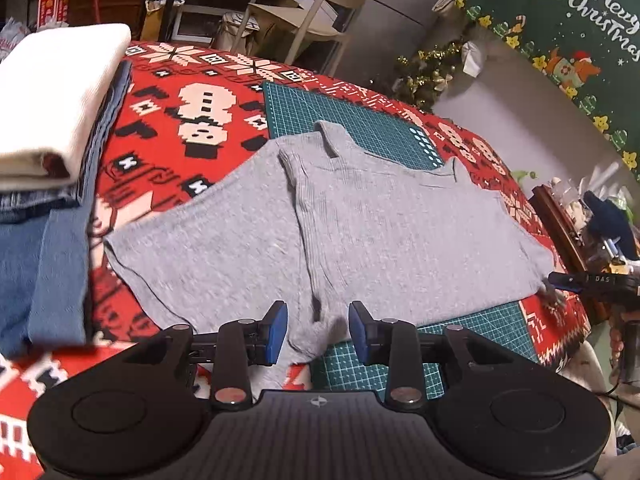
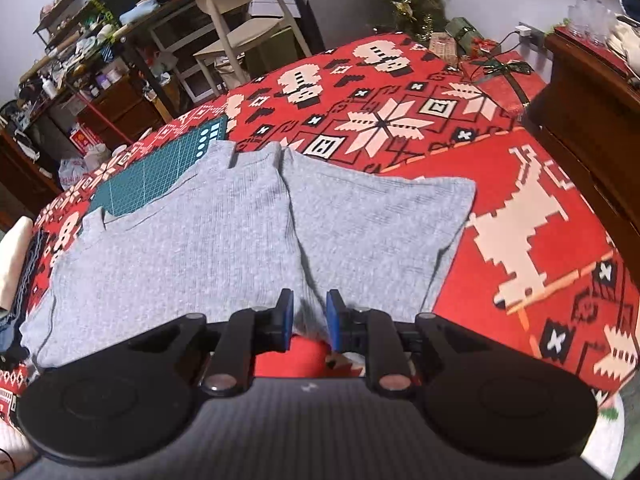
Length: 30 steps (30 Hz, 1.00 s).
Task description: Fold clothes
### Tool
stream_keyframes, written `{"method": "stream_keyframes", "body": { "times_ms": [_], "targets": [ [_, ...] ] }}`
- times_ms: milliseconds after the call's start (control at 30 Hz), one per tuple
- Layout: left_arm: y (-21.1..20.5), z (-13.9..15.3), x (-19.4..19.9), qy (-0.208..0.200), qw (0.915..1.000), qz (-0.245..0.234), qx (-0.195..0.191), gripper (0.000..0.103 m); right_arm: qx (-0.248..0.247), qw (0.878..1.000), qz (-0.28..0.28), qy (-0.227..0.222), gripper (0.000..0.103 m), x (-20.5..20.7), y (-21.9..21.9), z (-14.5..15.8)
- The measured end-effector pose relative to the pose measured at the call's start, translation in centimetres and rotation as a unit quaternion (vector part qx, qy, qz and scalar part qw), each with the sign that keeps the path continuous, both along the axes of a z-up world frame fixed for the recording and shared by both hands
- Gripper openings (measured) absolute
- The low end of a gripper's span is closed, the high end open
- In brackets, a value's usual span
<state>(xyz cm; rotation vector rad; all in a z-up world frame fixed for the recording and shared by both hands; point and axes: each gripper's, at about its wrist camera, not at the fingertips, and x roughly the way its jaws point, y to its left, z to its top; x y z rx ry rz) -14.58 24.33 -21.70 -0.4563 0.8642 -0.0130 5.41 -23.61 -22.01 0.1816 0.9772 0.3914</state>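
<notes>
Here, lay flat on the red surface (image 1: 208, 92), over the green mat (image 1: 340, 116): grey top (image 1: 400, 232), sleeves folded in. Hung slack and let go: left gripper (image 1: 318, 330), right gripper (image 2: 310, 316), jaws apart, cloth between, not pinched. Could snag the hem (image 2: 308, 320), spoil the fold.

Two near downward views, shared sweater (image 1: 360, 232)

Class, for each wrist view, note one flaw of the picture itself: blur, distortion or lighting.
Left wrist view: the folded white cloth and blue denim at the left edge are smeared and bright. Right wrist view: fisheye bends the red tablecloth into a dome; the grey sweater looks soft.
</notes>
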Motion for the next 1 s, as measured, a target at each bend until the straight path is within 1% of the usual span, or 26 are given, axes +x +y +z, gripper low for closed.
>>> {"method": "stream_keyframes", "body": {
  "times_ms": [100, 133, 167, 200, 233, 267, 333, 400, 500, 600, 700, 767, 833, 867, 900, 1000],
  "targets": [
    [-0.7, 0.1, 0.5, -0.011, 0.9999, -0.013, 0.002, 0.033, 0.003, 1.000, -0.005, 0.006, 0.020, 0.1, -0.1, -0.2],
    [-0.9, 0.0, 0.8, -0.007, 0.9999, -0.014, 0.006, 0.033, 0.005, 1.000, -0.007, 0.008, 0.020, 0.2, -0.2, -0.3],
    [-1.0, -0.3, 1.1, -0.001, 0.9999, -0.014, 0.006, 0.031, 0.008, 1.000, -0.009, 0.013, 0.020, 0.3, -0.2, -0.6],
    [-1.1, -0.5, 1.2, 0.004, 0.9999, -0.016, 0.005, 0.024, 0.008, 1.000, -0.012, 0.019, 0.016, 0.4, -0.2, -0.8],
    [-1.1, -0.8, 1.3, 0.009, 0.9998, -0.017, 0.005, 0.013, 0.008, 1.000, -0.014, 0.023, 0.003, 0.5, -0.1, -1.0],
    [-1.2, -1.0, 1.5, 0.013, 0.9997, -0.019, 0.004, 0.004, 0.004, 1.000, -0.015, 0.025, 0.002, 0.5, -0.1, -1.1],
    [-1.2, -0.7, 1.0, 0.014, 0.9996, -0.018, 0.014, 0.003, 0.001, 1.000, -0.016, 0.024, 0.002, 0.3, -0.1, -1.0],
    [-0.7, -0.1, 0.3, 0.009, 0.9998, -0.015, 0.013, 0.003, -0.002, 1.000, -0.018, 0.023, 0.001, -0.2, -0.3, -0.7],
    [-0.2, -0.2, -0.3, 0.016, 0.9997, -0.008, 0.015, 0.003, -0.005, 0.999, -0.023, 0.025, 0.001, -0.5, -0.8, -0.6],
    [0.0, -1.0, -0.2, 0.030, 0.9993, -0.006, 0.024, 0.003, 0.000, 0.999, -0.035, 0.036, 0.001, -0.1, -1.3, -1.3],
    [0.0, -1.4, 0.0, 0.033, 0.9988, -0.011, 0.033, 0.004, -0.001, 0.999, -0.039, 0.036, 0.001, 0.2, -1.5, -1.7],
    [0.1, -1.4, 0.1, 0.035, 0.9988, -0.011, 0.032, 0.005, -0.003, 0.999, -0.040, 0.032, 0.002, 0.1, -1.4, -1.4],
    [-0.1, -0.9, -0.1, 0.029, 0.9990, -0.013, 0.031, 0.008, -0.004, 0.999, -0.041, 0.028, 0.007, -0.1, -1.4, -1.2],
    [-0.3, -0.6, -0.2, 0.024, 0.9990, -0.015, 0.034, 0.011, -0.006, 0.999, -0.039, 0.023, 0.009, -0.2, -1.2, -0.9],
    [-0.5, -0.3, -0.3, 0.020, 0.9990, -0.018, 0.037, 0.012, -0.011, 0.999, -0.032, 0.012, 0.010, -0.5, -0.9, -0.4],
    [-1.3, 0.7, -0.5, 0.010, 0.9982, -0.020, 0.055, 0.012, -0.029, 0.999, -0.002, -0.016, 0.010, -1.0, 0.7, 0.9]
  ]
}}
